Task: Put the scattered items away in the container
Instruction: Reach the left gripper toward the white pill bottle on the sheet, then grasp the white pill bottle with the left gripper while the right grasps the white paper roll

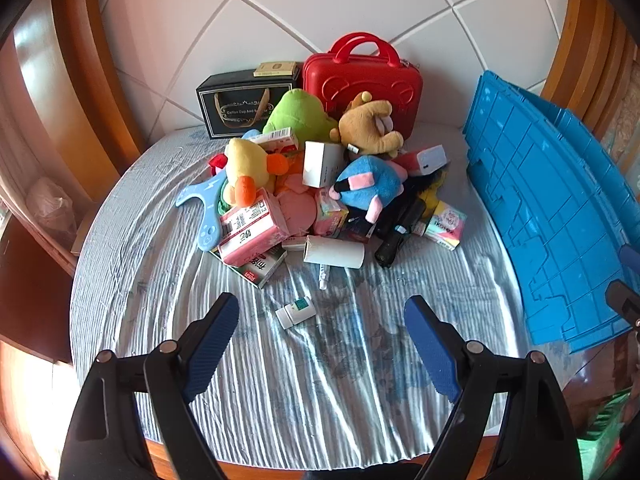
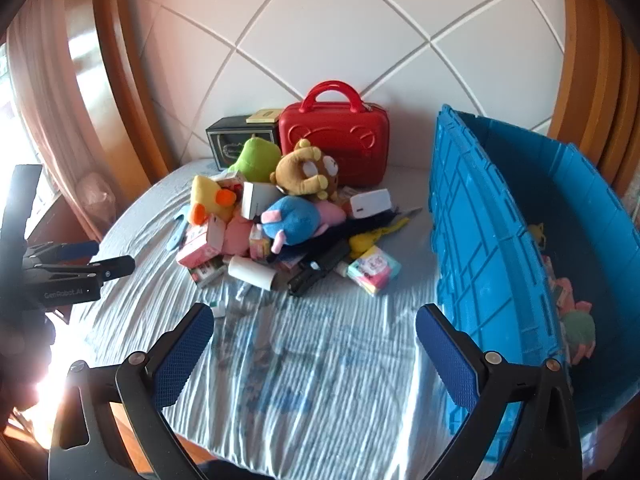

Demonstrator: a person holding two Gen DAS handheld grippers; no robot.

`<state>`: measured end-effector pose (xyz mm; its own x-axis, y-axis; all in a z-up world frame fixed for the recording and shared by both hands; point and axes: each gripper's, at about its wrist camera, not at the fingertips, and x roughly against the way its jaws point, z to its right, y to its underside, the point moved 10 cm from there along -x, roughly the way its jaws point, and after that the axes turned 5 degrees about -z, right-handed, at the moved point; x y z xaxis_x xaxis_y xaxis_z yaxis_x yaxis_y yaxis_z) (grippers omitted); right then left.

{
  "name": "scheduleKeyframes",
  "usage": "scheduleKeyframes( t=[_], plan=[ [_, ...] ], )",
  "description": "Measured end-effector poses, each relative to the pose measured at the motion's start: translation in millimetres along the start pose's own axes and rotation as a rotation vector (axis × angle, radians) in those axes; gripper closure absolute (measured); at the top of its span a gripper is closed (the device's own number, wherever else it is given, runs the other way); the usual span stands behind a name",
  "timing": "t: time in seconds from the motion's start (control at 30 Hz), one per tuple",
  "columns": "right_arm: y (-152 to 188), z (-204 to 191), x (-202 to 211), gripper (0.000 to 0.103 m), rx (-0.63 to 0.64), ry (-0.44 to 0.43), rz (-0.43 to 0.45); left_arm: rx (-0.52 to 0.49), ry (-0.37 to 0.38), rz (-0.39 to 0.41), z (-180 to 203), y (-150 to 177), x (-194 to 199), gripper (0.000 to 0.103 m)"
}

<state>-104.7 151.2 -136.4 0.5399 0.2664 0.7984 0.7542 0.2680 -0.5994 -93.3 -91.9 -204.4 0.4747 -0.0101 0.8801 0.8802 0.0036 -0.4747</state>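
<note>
A heap of toys and boxes lies mid-bed: a yellow duck plush (image 1: 246, 170), a blue plush (image 1: 370, 184) (image 2: 294, 220), a brown bear plush (image 1: 370, 124) (image 2: 306, 172), a pink carton (image 1: 250, 228) and a white tube (image 1: 334, 252). A small white bottle (image 1: 295, 312) lies alone just beyond my left gripper (image 1: 322, 312), which hangs open and empty above the sheet. My right gripper (image 2: 314, 320) is open and empty too, left of the blue crate (image 1: 548, 216) (image 2: 480, 248). Several toys lie inside the crate (image 2: 576, 320). The left gripper (image 2: 80, 260) shows at the right wrist view's left edge.
A red case (image 1: 360, 80) (image 2: 334, 144) and a black gift box (image 1: 240, 108) stand against the white padded headboard behind the heap. Wooden frame curves around both sides. Bare striped sheet (image 2: 304, 380) lies between the grippers and the heap.
</note>
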Motion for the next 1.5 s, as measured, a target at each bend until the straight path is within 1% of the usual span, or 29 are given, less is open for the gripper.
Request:
scheduleKeyframes(
  t=[0.07,0.23,0.33,0.43,0.63,0.67,0.73,0.77,0.8,0.83,0.93,1.07,1.13,1.3,1.4,1.5],
  plan=[
    [4.7,-3.1,-18.1,0.0,0.0,-0.003,-0.021,-0.03,0.009,-0.021,-6.5,10.0,-24.1,0.018],
    [18.9,-14.2,-67.5,0.001,0.016,0.01,-0.077,-0.1,-0.019,-0.048,-31.2,31.2,-81.0,0.018],
    [27.1,-22.5,-97.6,0.0,0.024,0.018,-0.106,-0.146,-0.002,-0.081,-38.6,44.0,-118.6,0.018],
    [32.4,-30.4,-126.0,0.0,0.035,0.021,-0.132,-0.219,0.003,-0.094,-39.8,51.6,-153.5,0.018],
    [34.3,-50.5,-180.9,0.0,0.08,0.035,-0.179,-0.314,0.057,-0.123,-30.8,55.2,-220.9,0.018],
    [34.1,-53.6,-189.2,0.0,0.082,0.037,-0.187,-0.332,0.062,-0.134,-29.1,57.5,-231.9,0.02],
    [34.0,-59.7,-204.3,0.0,0.089,0.043,-0.203,-0.363,0.079,-0.17,-27.2,63.2,-251.8,0.034],
    [33.6,-63.4,-211.2,0.0,0.093,0.042,-0.208,-0.374,0.084,-0.183,-27.4,65.5,-259.2,0.038],
    [32.9,-67.2,-218.2,0.0,0.099,0.038,-0.213,-0.379,0.089,-0.191,-28.0,67.1,-264.9,0.044],
    [32.3,-70.7,-225.3,0.0,0.105,0.036,-0.22,-0.376,0.107,-0.201,-28.4,68.7,-268.9,0.052],
    [29.1,-82.2,-246.5,0.0,0.122,0.022,-0.231,-0.357,0.167,-0.201,-27.8,67.7,-268.7,0.061],
    [23.2,-101.4,-274.4,0.0,0.148,-0.006,-0.249,-0.334,0.222,-0.202,-26.3,66.7,-261.8,0.064],
    [18.1,-113.0,-287.7,0.0,0.174,-0.018,-0.25,-0.314,0.24,-0.186,-28.5,64.8,-253.1,0.065],
    [4.1,-141.7,-321.7,0.001,0.253,-0.049,-0.24,-0.264,0.257,-0.16,-45.0,61.9,-232.5,0.067],
    [-0.5,-152.2,-344.6,0.001,0.301,-0.037,-0.245,-0.252,0.254,-0.155,-56.1,64.7,-223.6,0.067],
    [-3.2,-154.0,-367.3,0.001,0.329,0.001,-0.256,-0.244,0.244,-0.157,-66.6,69.1,-217.3,0.067]
  ],
)
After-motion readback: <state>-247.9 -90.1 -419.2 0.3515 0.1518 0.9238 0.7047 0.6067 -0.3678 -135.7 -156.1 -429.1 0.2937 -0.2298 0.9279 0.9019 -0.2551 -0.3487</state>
